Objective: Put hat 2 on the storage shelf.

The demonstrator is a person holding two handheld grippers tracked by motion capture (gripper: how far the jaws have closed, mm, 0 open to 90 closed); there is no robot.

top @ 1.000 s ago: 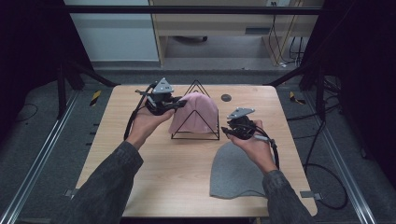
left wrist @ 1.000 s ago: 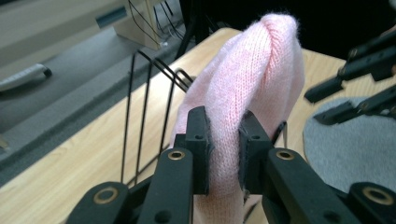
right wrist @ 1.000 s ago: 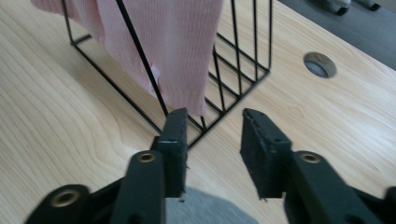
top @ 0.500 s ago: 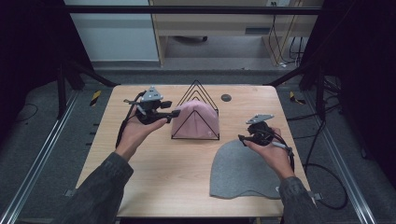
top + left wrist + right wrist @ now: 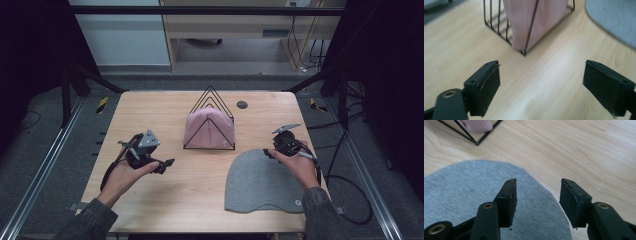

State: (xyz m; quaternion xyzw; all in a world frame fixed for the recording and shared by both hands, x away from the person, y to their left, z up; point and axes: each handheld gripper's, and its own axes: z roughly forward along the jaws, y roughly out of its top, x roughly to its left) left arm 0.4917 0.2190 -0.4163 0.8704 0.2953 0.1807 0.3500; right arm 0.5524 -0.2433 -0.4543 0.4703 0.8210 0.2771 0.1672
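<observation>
Wooden tabletop seen from above, with two hand-held claws. The left claw rests low over the near-left part of the tabletop, well apart from the black wire rack at centre; its jaws stand wide apart and hold nothing, as the left gripper view confirms. A pink knitted hat sits inside the rack, between its triangular wires. The right claw is at the far right edge of the grey hat, which lies flat on the near-right part of the tabletop, just near of the rack. In the right gripper view its jaws are apart, one over the grey fabric, the other over bare wood. A small dark disc lies far of the rack.
</observation>
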